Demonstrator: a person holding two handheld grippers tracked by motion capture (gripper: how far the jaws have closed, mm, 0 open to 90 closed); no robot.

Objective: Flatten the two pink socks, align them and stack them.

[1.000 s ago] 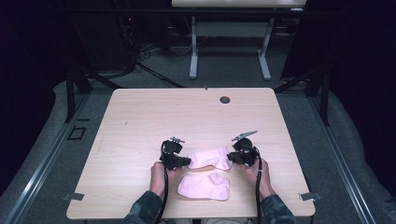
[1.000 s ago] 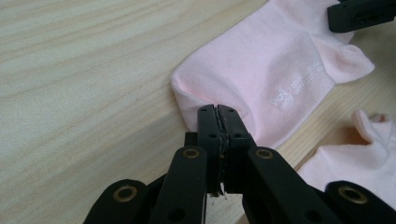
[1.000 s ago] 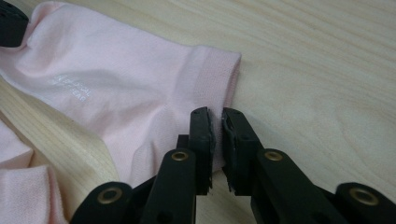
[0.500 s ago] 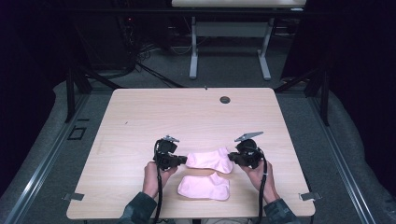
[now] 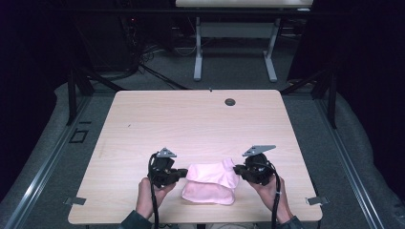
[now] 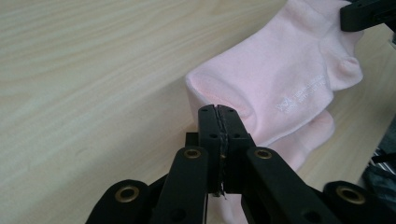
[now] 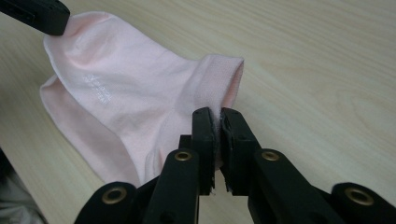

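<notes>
A pale pink sock [image 5: 212, 172] hangs stretched between my two grippers, just above a second pink sock [image 5: 206, 194] that lies flat near the table's front edge. My left gripper [image 5: 184, 173] is shut on the sock's toe end [image 6: 218, 112]. My right gripper [image 5: 237, 170] is shut on its ribbed cuff [image 7: 217, 116]. In the left gripper view the held sock [image 6: 275, 74] shows small white print, and the lower sock [image 6: 308, 135] peeks out beneath it. The right gripper view has the held sock [image 7: 135, 79] running off to the far left gripper's jaw tip [image 7: 37, 14].
The light wooden table [image 5: 191, 124] has a small dark round grommet [image 5: 230, 101] near its far edge. Beyond the table stand white desk legs [image 5: 197, 52] and cables on a grey floor. Metal clips sit at the front corners [image 5: 75, 201].
Both hands have drawn back toward the table's front edge and risen a little, carrying the held sock from behind the lying sock to over it.
</notes>
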